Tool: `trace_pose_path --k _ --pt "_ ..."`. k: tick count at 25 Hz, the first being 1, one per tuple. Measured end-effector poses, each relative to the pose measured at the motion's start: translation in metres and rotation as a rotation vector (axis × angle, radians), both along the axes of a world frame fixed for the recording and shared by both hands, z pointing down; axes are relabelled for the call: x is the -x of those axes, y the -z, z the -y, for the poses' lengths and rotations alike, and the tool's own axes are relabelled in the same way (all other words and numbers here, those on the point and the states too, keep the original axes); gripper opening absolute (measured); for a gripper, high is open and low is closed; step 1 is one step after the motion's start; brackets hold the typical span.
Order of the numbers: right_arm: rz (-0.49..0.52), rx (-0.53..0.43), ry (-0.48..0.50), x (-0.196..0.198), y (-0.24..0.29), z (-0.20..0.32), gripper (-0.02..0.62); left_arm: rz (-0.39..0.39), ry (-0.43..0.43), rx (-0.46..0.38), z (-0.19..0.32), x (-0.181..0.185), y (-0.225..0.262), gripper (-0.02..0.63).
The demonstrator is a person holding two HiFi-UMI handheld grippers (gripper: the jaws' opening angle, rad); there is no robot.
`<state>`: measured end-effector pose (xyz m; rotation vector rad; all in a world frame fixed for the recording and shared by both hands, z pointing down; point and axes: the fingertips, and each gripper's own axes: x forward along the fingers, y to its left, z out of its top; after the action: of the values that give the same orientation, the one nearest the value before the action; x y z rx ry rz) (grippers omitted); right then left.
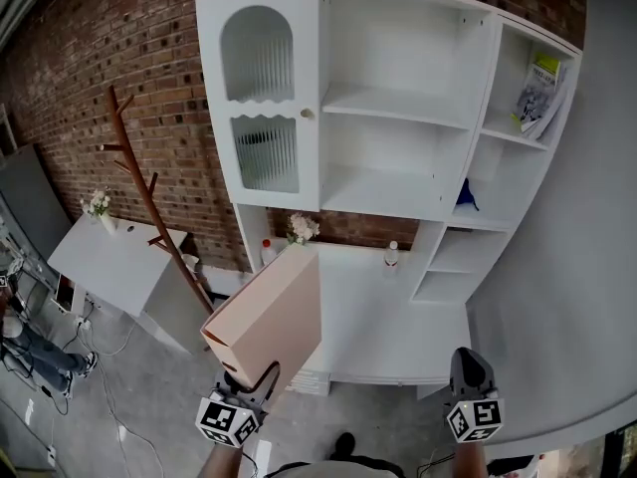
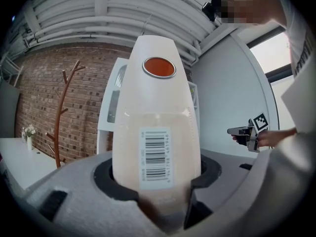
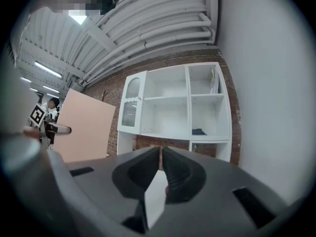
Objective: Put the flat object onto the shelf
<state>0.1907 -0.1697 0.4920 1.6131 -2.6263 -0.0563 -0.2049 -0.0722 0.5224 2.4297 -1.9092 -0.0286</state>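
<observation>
1. Left gripper view shows the left tool closed on the bottom end of the flat pink box. Its jaws stand quite wide because the box sits between them.
2. Right gripper view shows the right tool with its jaws pressed together. It holds nothing.
3. Head view shows the box up in the air and tilted, in front of the white bench. It touches no shelf.
4. Farther off stands the white shelf unit, with room on its middle shelves.
5. So the picking up looks done. What seems left is to lift the box higher, bring it to a shelf, lay it down and let go.
</observation>
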Motion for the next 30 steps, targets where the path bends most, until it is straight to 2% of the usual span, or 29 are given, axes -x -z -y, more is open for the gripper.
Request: trace_pose_path --k 4,11,22,25,30 --pt "0.006 0.0 0.019 -0.012 0.0 0.031 0.035 -0.008 0.027 -0.002 0.022 -0.011 0.001 0.276" --pt "0.029 0.017 0.056 -0.026 -0.005 0.076 0.035 0.023 0.067 -0.012 0.054 -0.032 0.009 0.276" --pt "0.051 0.047 0.066 -0.035 -0.015 0.106 0.035 0.061 0.077 -0.016 0.09 -0.042 0.023 0.276" --pt "0.054 0.051 0.064 -0.03 -0.015 0.109 0.035 0.113 0.066 -0.026 0.102 -0.043 0.031 0.276" --pt "0.043 0.031 0.044 -0.021 -0.012 0.112 0.035 0.253 0.028 -0.028 0.125 -0.047 0.047 0.275"
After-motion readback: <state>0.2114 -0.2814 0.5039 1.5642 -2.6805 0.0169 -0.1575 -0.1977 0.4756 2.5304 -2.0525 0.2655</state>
